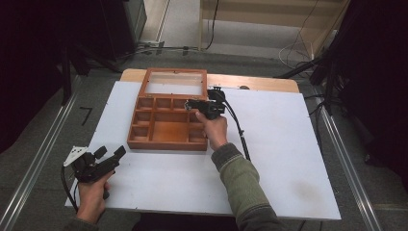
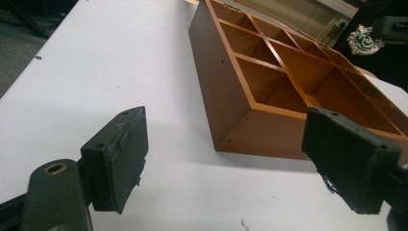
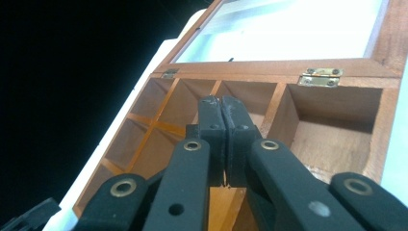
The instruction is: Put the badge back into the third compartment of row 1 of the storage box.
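**Box open, compartments bare**

Left gripper (image 1: 113, 155) is hovering near the tabletop's (image 1: 288, 144) front left corner, fingers (image 2: 120, 154) spread wide, nothing between them; the wooden box (image 1: 166, 127) is lying well ahead. Right gripper (image 3: 223, 113) is hanging over the box's back compartments, fingers pressed together, holding nothing. Lid (image 1: 174, 83) is standing open; likely closing is what remains.
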A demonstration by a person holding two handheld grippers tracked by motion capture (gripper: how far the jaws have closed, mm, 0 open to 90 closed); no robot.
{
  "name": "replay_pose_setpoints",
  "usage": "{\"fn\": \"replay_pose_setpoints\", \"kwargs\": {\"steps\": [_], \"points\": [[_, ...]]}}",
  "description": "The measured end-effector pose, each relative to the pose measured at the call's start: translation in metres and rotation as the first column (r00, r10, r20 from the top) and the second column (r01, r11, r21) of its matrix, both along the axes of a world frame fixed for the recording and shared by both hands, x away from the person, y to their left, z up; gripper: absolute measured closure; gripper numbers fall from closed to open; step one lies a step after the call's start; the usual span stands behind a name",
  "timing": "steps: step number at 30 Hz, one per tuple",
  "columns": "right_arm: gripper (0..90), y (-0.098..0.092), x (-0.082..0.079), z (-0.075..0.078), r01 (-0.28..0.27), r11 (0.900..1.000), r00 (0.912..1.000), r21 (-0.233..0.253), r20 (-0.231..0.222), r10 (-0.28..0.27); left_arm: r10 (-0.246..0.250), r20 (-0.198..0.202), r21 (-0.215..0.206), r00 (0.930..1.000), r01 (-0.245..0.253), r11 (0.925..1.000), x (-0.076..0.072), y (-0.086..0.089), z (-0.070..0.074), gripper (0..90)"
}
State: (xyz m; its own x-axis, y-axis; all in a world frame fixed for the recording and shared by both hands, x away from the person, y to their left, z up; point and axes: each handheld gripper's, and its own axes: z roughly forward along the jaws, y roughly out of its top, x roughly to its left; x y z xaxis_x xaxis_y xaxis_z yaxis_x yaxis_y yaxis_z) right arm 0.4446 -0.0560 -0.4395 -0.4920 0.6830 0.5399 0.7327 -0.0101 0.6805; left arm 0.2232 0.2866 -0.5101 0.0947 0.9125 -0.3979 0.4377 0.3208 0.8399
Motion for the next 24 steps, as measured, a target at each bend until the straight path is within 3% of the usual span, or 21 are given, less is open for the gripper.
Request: {"fn": "replay_pose_setpoints", "kwargs": {"steps": [18,20,24], "points": [[85.6,0.017,0.029,-0.018,0.017,1.0,0.998,0.015,-0.062,-0.016,0.002,0.003,-0.003,1.0,-0.002,1.0,-0.001,0.002,0.0,16.7],[83.8,0.019,0.031,-0.019,0.018,1.0,0.9974,0.006,-0.069,-0.017,0.004,0.004,-0.004,1.0,-0.004,1.0,-0.001,0.002,0.0,16.6],[69.1,0.018,0.032,-0.017,0.01,1.0,0.9973,0.029,-0.073,-0.008,0.002,0.002,-0.002,1.0,-0.002,1.0,0.0,0.002,0.0,16.6]]}}
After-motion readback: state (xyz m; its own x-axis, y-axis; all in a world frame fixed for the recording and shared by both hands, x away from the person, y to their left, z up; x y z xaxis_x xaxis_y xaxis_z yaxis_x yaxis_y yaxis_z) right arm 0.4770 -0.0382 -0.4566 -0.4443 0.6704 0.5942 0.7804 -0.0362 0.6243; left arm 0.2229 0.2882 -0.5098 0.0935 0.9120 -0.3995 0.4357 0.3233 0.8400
